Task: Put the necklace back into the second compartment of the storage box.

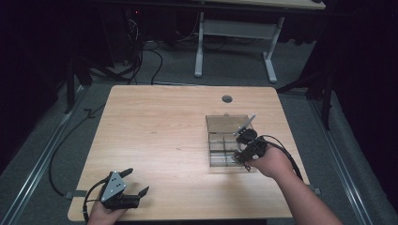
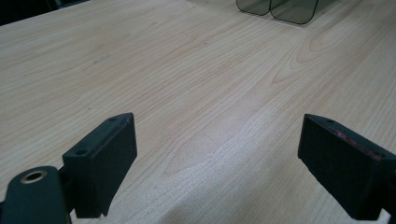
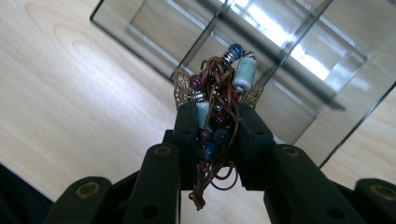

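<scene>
Left tongs (image 1: 140, 182) gape; right tongs (image 3: 215, 122) clamp beaded bracelet (image 3: 219, 100) above organizer (image 3: 299, 51).

The table (image 1: 159, 136) is pale wood with a fine, wavy darker grain, and a small dark grey round cap (image 1: 227, 99) sits near the upper middle of its top. The box (image 1: 228, 140) right of centre in the high view is clear with a smoky grey tint. Both grippers are matt black; the left gripper (image 1: 137, 182), lower left, carries a light grey plate. The beaded jewellery (image 3: 219, 112) at the centre of the right gripper view mixes brown cord, pale turquoise, deep red and blue beads, silver spacers and what looks like brass filigree.
</scene>
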Tool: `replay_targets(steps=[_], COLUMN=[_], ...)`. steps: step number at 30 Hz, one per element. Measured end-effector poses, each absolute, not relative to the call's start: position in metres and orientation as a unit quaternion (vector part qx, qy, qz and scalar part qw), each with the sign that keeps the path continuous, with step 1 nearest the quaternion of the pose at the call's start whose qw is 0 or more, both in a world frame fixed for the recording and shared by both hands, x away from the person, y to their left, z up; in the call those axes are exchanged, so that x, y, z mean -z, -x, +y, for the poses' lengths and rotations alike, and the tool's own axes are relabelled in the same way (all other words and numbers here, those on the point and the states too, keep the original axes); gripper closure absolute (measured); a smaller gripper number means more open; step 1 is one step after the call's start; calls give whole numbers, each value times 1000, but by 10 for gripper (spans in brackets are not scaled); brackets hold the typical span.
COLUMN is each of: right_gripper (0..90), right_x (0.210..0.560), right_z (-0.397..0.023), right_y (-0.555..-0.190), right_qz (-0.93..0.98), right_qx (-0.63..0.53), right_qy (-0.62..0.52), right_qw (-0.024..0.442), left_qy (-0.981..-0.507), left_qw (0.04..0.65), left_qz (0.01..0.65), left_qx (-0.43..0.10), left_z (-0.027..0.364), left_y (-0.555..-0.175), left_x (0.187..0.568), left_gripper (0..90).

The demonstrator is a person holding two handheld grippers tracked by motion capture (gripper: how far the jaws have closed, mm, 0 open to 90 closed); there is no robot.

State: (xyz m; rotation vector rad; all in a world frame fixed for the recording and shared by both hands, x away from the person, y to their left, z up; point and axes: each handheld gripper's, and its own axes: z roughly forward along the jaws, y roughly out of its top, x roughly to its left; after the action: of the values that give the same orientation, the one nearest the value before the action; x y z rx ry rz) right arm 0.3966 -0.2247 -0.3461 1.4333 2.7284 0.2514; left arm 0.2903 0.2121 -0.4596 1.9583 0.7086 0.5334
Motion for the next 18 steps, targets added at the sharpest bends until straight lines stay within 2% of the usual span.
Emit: replay_targets(steps=[18], right_gripper=[730], right_x=[359], right_z=[-212], right_y=[-447], right_qz=[880], right_qx=[-71], right_qy=[-470], right_qw=[25], left_qy=[-803], left_qw=[476], left_qz=[285], left_qx=[-217], left_z=[212], left_y=[-290], left_x=[459], left_gripper=[121])
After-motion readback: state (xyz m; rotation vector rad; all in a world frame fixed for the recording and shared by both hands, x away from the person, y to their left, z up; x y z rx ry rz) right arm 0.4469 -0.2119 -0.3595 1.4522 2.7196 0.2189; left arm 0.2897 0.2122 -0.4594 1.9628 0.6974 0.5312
